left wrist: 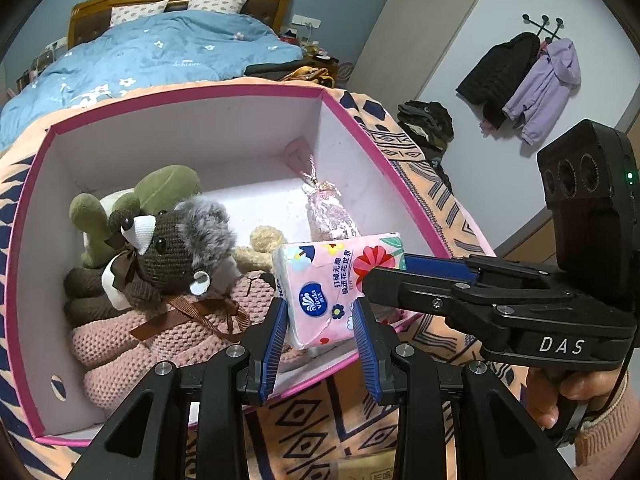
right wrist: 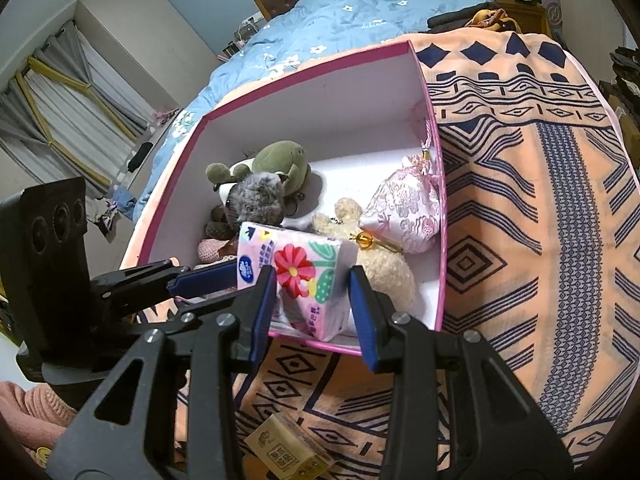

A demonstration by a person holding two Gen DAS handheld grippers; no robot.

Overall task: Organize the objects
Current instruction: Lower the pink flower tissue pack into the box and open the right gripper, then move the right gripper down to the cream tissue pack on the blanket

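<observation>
A pink floral tissue pack (left wrist: 332, 292) (right wrist: 304, 280) sits over the near edge of a pink-rimmed white box (left wrist: 192, 96) (right wrist: 432, 92). My left gripper (left wrist: 320, 334) is open, its blue pads either side of the pack's lower end with small gaps. My right gripper (right wrist: 314, 300) is open around the pack's other side; in the left wrist view it comes in from the right (left wrist: 404, 276). Inside the box lie a brown knitted bear (left wrist: 168, 248), a green plush (left wrist: 160, 192) (right wrist: 280, 164), a pink brocade pouch (right wrist: 408, 208) and a cream plush (right wrist: 380, 264).
The box rests on an orange patterned blanket (right wrist: 520, 200). A small yellowish pack (right wrist: 288, 452) lies on the blanket near me. A bed with a blue quilt (left wrist: 160, 52) is behind. Jackets (left wrist: 520, 80) hang on the wall at right.
</observation>
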